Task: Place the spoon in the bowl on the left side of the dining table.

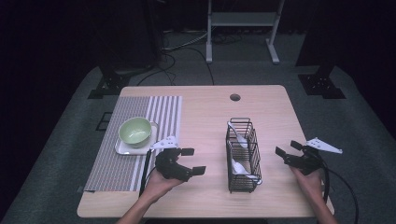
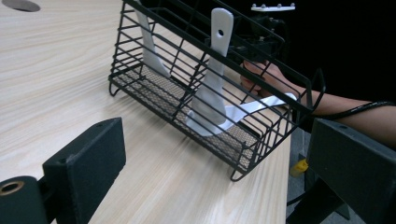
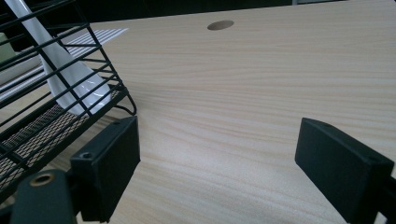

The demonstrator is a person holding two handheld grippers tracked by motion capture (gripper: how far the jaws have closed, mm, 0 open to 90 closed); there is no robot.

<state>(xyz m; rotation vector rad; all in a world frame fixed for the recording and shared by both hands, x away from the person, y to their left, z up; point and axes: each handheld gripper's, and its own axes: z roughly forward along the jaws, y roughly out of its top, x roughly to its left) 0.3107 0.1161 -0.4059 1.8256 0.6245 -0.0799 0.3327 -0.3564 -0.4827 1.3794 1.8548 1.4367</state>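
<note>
A black wire basket (image 1: pixel 243 156) stands in the middle of the wooden table (image 1: pixel 205 112). White spoons (image 1: pixel 237 135) lean and lie inside it. The left gripper view looks at the basket (image 2: pixel 233 140) from close by, with a white paddle (image 2: pixel 212 79) upright in it and another spoon (image 2: pixel 150 49) behind. My left gripper (image 1: pixel 193 161) (image 2: pixel 219 140) hovers open just left of the basket, holding nothing. Open and holding nothing too, my right gripper (image 1: pixel 288 148) (image 3: pixel 219 140) hangs to the basket's right. In the right gripper view the basket (image 3: pixel 28 130) and a spoon (image 3: pixel 70 79) sit at the left.
A striped placemat (image 1: pixel 112 163) covers the table's left part, and a white square plate (image 1: pixel 120 149) on it carries a green bowl (image 1: pixel 135 130). A round cable hole (image 1: pixel 235 97) lies near the far edge. Bare wood stretches right of the basket.
</note>
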